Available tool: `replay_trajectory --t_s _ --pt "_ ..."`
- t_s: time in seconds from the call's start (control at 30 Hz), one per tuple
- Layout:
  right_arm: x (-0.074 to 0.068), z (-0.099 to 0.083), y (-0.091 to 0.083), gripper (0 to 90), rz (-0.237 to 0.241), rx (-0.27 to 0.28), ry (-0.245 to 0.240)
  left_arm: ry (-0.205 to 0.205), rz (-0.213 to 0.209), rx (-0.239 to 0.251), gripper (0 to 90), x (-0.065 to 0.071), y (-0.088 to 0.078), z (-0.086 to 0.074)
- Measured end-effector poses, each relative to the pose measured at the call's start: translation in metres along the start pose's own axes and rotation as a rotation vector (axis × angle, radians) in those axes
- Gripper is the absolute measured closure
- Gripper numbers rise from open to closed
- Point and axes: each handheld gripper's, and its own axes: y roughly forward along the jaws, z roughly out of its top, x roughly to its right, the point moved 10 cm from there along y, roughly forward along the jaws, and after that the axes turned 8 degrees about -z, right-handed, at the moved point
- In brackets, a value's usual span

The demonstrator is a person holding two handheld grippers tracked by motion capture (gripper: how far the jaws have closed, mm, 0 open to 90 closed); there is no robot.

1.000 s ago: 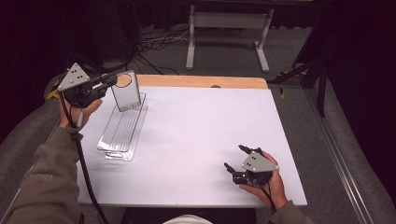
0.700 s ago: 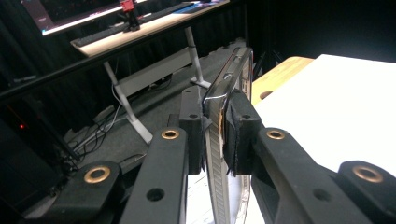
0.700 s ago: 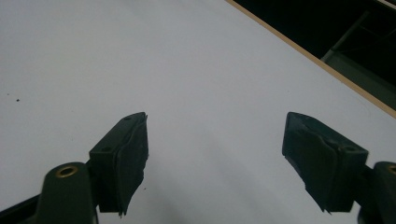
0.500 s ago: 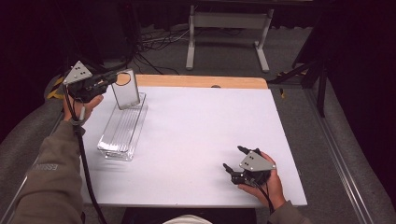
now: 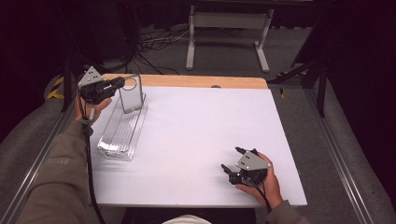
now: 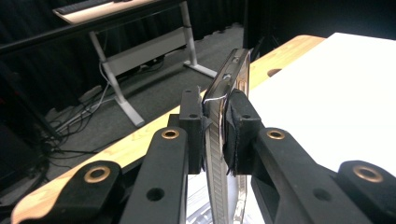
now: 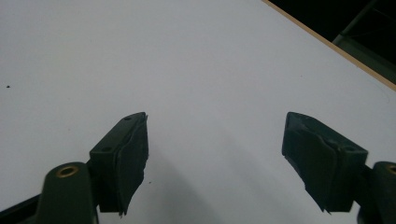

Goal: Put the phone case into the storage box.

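A long clear plastic box (image 5: 120,134) lies on the left of the white table (image 5: 201,126). At its far end a clear lid (image 5: 132,94) with a round hole stands upright. My left gripper (image 5: 119,83) is shut on the lid's upper left edge. In the left gripper view the pads (image 6: 238,128) clamp the thin clear lid edge (image 6: 233,70) between them. At the table's near right, my right gripper (image 5: 231,158) rests in a hand just above the surface. It is open, and nothing lies between its jaws in the right gripper view (image 7: 215,144).
A wooden strip (image 5: 201,81) runs along the table's far edge. Beyond it, a white metal stand (image 5: 226,32) and cables (image 5: 154,42) sit on the grey floor. The person's left sleeve (image 5: 51,182) lies along the table's left side.
My left gripper has shifted slightly, still clamped on the lid, which now stands a little further right over the box's far end. The right gripper has not moved.
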Motion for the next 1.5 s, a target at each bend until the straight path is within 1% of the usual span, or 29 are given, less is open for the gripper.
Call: replay_trajectory --t_s 0.13,0.2,0.27,0.37,0.43,0.47,0.5,0.57,0.63,0.7,0.77,0.8,0.93,0.97,1.03,1.13,1.2,1.23,1.27,1.3,1.33,1.4,1.43,1.5 --pt "-0.002 -0.001 0.000 23.8 0.004 -0.001 -0.005 0.000 -0.001 -0.013 79.5 0.001 0.007 -0.005" --pt "-0.002 -0.001 0.000 23.8 0.005 -0.002 -0.006 -0.009 -0.003 -0.001 79.5 0.002 0.010 -0.005" --pt "-0.002 -0.001 0.000 23.8 0.006 -0.003 -0.006 -0.008 0.000 0.008 79.5 0.002 0.012 -0.004" --pt "-0.003 -0.003 0.001 23.8 0.017 -0.012 -0.010 -0.014 0.016 0.012 78.8 0.000 0.012 -0.004" --pt "-0.005 -0.005 0.002 24.2 0.019 -0.015 -0.014 -0.019 0.017 0.019 77.3 0.000 0.013 -0.004" --pt "-0.006 -0.005 0.003 24.2 0.026 -0.019 -0.014 -0.025 0.025 0.033 74.0 -0.001 0.013 -0.003" --pt "-0.006 -0.006 0.004 24.2 0.028 -0.022 -0.014 -0.028 0.027 0.035 72.7 -0.001 0.013 -0.003" --pt "-0.007 -0.006 0.004 24.2 0.031 -0.024 -0.017 -0.028 0.022 0.033 74.6 0.000 0.013 -0.003" --pt "-0.010 -0.007 0.005 24.2 0.042 -0.029 -0.023 -0.020 0.020 0.019 74.6 0.000 0.013 -0.005" --pt "-0.011 -0.007 0.005 24.2 0.046 -0.032 -0.027 -0.015 0.012 0.011 77.2 0.000 0.012 -0.006" --pt "-0.012 -0.007 0.005 24.2 0.049 -0.033 -0.028 -0.004 0.021 -0.001 77.3 -0.003 0.010 -0.007" --pt "-0.012 -0.007 0.005 24.2 0.053 -0.035 -0.031 -0.007 0.020 -0.008 77.4 -0.003 0.008 -0.008" --pt "-0.013 -0.008 0.005 24.2 0.060 -0.038 -0.035 0.000 0.049 -0.034 76.9 -0.011 0.003 -0.013" --pt "-0.014 -0.008 0.005 24.2 0.061 -0.039 -0.036 0.005 0.059 -0.049 76.7 -0.013 0.002 -0.015" --pt "-0.015 -0.008 0.005 25.8 0.064 -0.042 -0.039 0.014 0.103 -0.078 74.8 -0.020 0.001 -0.018" --pt "-0.017 -0.008 0.004 26.1 0.068 -0.046 -0.054 0.014 0.134 -0.102 74.9 -0.027 0.002 -0.020" --pt "-0.018 -0.009 0.004 25.8 0.071 -0.049 -0.060 0.014 0.149 -0.109 74.7 -0.032 0.004 -0.019" --pt "-0.018 -0.009 0.003 25.7 0.070 -0.049 -0.059 0.021 0.162 -0.114 74.6 -0.035 0.006 -0.019" --pt "-0.018 -0.009 0.003 25.7 0.068 -0.047 -0.058 0.019 0.167 -0.114 74.6 -0.036 0.008 -0.019" --pt "-0.018 -0.008 0.003 25.7 0.069 -0.046 -0.056 0.026 0.177 -0.110 74.5 -0.038 0.009 -0.018" --pt "-0.018 -0.008 0.003 25.7 0.070 -0.046 -0.056 0.021 0.178 -0.109 74.3 -0.038 0.011 -0.018" --pt "-0.019 -0.009 0.004 25.6 0.073 -0.049 -0.058 0.024 0.171 -0.102 74.5 -0.037 0.014 -0.016" --pt "-0.019 -0.009 0.004 25.7 0.074 -0.050 -0.061 0.031 0.171 -0.102 74.6 -0.038 0.016 -0.014" --pt "-0.021 -0.010 0.004 25.7 0.078 -0.054 -0.065 0.040 0.158 -0.093 74.7 -0.036 0.019 -0.011"
